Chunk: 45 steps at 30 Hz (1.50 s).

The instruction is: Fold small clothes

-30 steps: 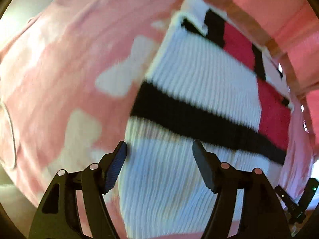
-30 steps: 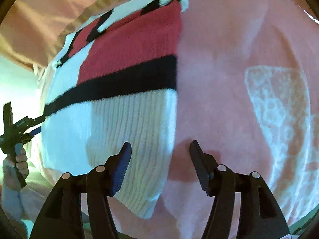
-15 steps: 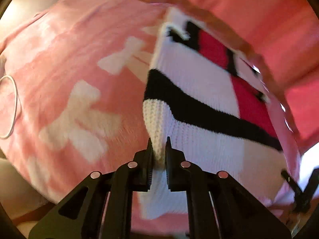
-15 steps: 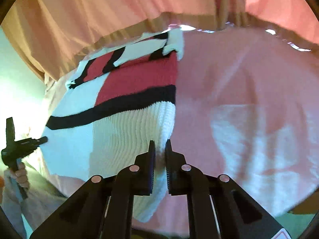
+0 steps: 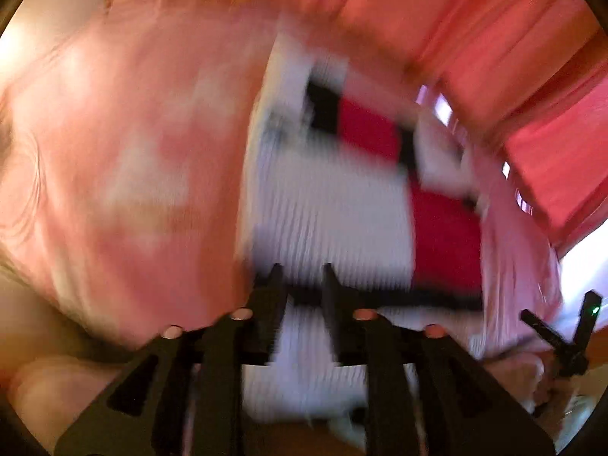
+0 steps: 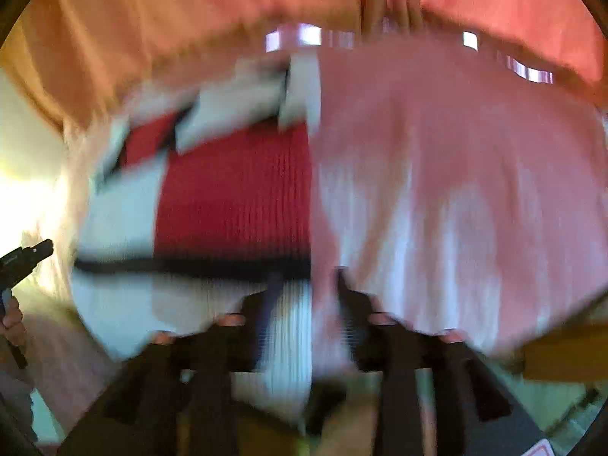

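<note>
Both claws, left claw (image 5: 300, 269) and right claw (image 6: 306, 277), are opening around the knit sweater's (image 5: 330, 205) hem, grip unclear; next, carry it forward to fold.

A pink blanket (image 5: 125, 174) with pale patches is spread beyond the jaws, and red curtains (image 6: 494, 3) are hung farther beyond.

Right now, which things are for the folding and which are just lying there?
For the folding:
- knitted sweater, white, red and black
- left hand-held gripper, jaws opening, sweater hem between them
- right hand-held gripper, jaws opening, sweater edge between them

Just there:
- pink blanket under the sweater
- reddish curtain behind
</note>
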Each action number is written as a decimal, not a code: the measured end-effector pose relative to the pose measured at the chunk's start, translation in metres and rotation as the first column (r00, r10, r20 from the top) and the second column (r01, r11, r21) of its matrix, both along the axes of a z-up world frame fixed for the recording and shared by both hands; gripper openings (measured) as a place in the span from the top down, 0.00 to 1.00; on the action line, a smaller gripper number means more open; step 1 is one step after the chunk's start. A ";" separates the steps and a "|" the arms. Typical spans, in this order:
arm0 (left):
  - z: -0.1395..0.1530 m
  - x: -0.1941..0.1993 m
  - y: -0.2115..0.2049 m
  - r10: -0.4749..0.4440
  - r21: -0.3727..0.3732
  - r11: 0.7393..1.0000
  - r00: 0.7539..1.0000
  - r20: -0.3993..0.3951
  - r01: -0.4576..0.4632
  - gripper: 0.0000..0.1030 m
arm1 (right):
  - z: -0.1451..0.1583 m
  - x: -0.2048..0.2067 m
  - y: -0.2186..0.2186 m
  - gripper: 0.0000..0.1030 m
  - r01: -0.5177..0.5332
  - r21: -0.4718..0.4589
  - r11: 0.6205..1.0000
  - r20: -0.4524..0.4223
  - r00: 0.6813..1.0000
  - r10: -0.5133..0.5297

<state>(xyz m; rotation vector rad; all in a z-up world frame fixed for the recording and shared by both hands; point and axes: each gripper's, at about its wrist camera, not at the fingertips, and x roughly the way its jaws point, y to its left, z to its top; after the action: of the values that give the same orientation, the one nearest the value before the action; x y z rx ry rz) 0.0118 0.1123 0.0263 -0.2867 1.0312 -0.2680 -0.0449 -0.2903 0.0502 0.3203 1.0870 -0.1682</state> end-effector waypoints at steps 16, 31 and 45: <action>-0.082 0.250 -0.001 0.180 0.001 0.984 0.983 -0.035 -0.180 0.35 | -0.095 0.260 -0.078 0.36 0.070 0.182 0.981 0.045 0.996 -0.079; -0.074 0.275 -0.049 0.010 0.113 0.993 0.995 0.095 -0.021 0.83 | -0.042 0.250 -0.067 0.87 0.057 -0.041 0.998 0.164 0.985 -0.049; -0.054 0.248 -0.046 0.061 0.141 0.987 0.994 0.089 -0.074 0.57 | -0.035 0.228 -0.045 0.36 -0.002 0.023 1.000 0.064 0.998 0.001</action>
<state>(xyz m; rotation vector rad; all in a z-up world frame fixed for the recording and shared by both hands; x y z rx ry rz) 0.2598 0.0666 -0.0275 -0.1781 0.9507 -0.1424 0.1827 -0.3356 0.0148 0.3435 1.0269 -0.1432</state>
